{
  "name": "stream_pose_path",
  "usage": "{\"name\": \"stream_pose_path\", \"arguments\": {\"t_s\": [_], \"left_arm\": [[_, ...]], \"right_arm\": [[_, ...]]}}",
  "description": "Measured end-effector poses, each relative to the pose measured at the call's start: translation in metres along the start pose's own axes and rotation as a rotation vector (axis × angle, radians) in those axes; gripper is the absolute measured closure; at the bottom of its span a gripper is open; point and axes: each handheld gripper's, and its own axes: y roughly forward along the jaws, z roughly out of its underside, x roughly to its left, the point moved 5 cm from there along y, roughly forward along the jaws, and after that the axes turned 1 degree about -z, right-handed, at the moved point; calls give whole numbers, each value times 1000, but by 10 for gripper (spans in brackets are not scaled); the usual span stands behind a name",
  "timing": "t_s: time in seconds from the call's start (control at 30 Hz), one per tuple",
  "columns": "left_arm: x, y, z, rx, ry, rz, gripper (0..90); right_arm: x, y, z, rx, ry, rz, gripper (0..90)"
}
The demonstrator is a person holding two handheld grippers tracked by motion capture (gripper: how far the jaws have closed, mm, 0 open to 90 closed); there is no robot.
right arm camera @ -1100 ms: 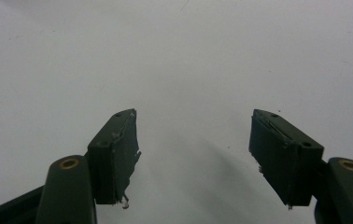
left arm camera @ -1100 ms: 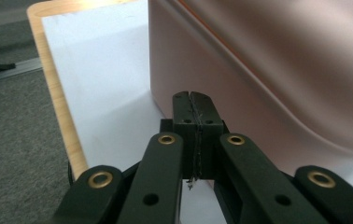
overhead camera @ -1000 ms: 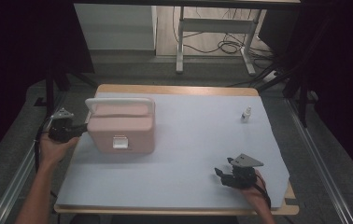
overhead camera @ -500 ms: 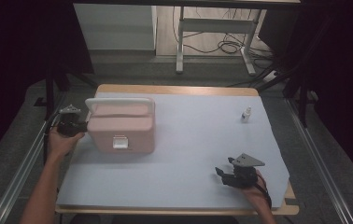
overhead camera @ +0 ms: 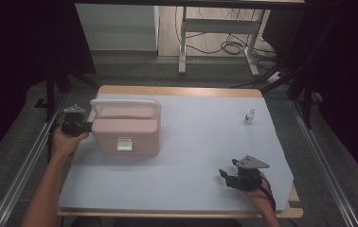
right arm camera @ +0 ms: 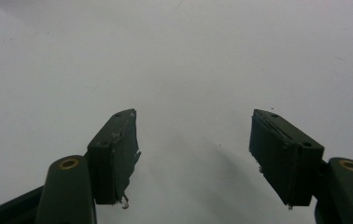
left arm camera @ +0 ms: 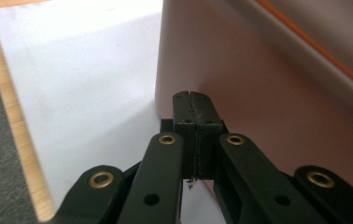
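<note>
With your left fingers [left arm camera: 194, 109] pressed together, box [left arm camera: 277, 93] wall sits just past tips; right fingers [right arm camera: 198, 158] apart over bare tabletop [right arm camera: 188, 56].

Pale pink rectangular plastic box [overhead camera: 126, 132] with a white carry handle [overhead camera: 125, 103] folded across its lid and a small white front latch [overhead camera: 124, 143]. Lid closed, box upright and square on the white-covered worktop [overhead camera: 201, 156]. It sits just right of the left hand-held gripper [overhead camera: 88, 126], whose closed tips are at its left side wall [left arm camera: 258, 102]. Well apart from the right hand-held gripper [overhead camera: 225, 177], up and left of it.
</note>
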Motion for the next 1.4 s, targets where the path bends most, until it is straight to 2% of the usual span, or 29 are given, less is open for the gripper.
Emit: {"name": "stream_pose_path", "arguments": {"t_s": [0.23,0.53,0.73,0.87,0.93,1.0,1.03,1.4], "left_arm": [[-12,1,1,2,11,25,900],[-30,5,-4,5,44,52,900],[-52,16,-10,5,72,93,900],[-62,19,-10,3,84,113,900],[-72,21,-11,-2,94,130,900],[-75,22,-11,-1,96,132,900],[-81,23,-11,1,106,142,900],[-95,34,-20,2,117,145,900]], "right_arm": [[-1,-2,-1,-8,3,5,326],[0,-4,-3,-15,-3,6,326],[-1,-6,-3,-18,0,6,326],[-3,-7,-3,-23,3,9,326],[-3,-8,-3,-26,5,11,326],[-4,-9,-4,-30,3,13,326],[-4,-10,-4,-32,3,13,326],[-3,-10,-5,-37,-1,15,325]]}}
